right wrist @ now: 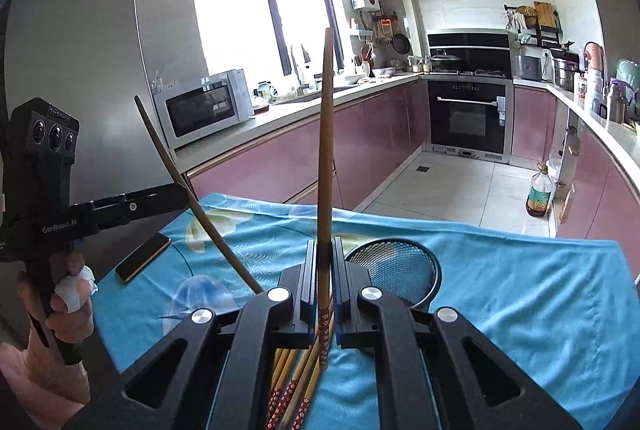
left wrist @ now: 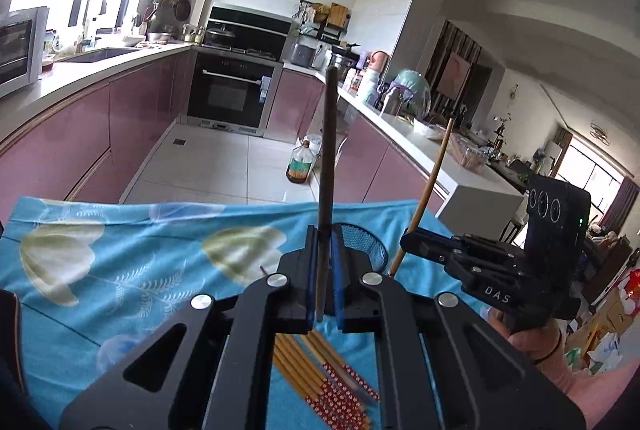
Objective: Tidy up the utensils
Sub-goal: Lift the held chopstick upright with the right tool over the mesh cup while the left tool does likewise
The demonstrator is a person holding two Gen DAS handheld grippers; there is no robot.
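My left gripper is shut on a chopstick that stands upright between its jaws. My right gripper is shut on another chopstick, also upright, its red patterned end below the jaws. Each gripper shows in the other's view: the right one with its chopstick, the left one with its chopstick. A bundle of chopsticks lies on the blue cloth under both grippers; it also shows in the right wrist view. A dark mesh holder stands just beyond, also in the left wrist view.
A phone lies on the cloth at the left. Beyond the table edge are the tiled floor with an oil bottle, pink cabinets, an oven and a microwave.
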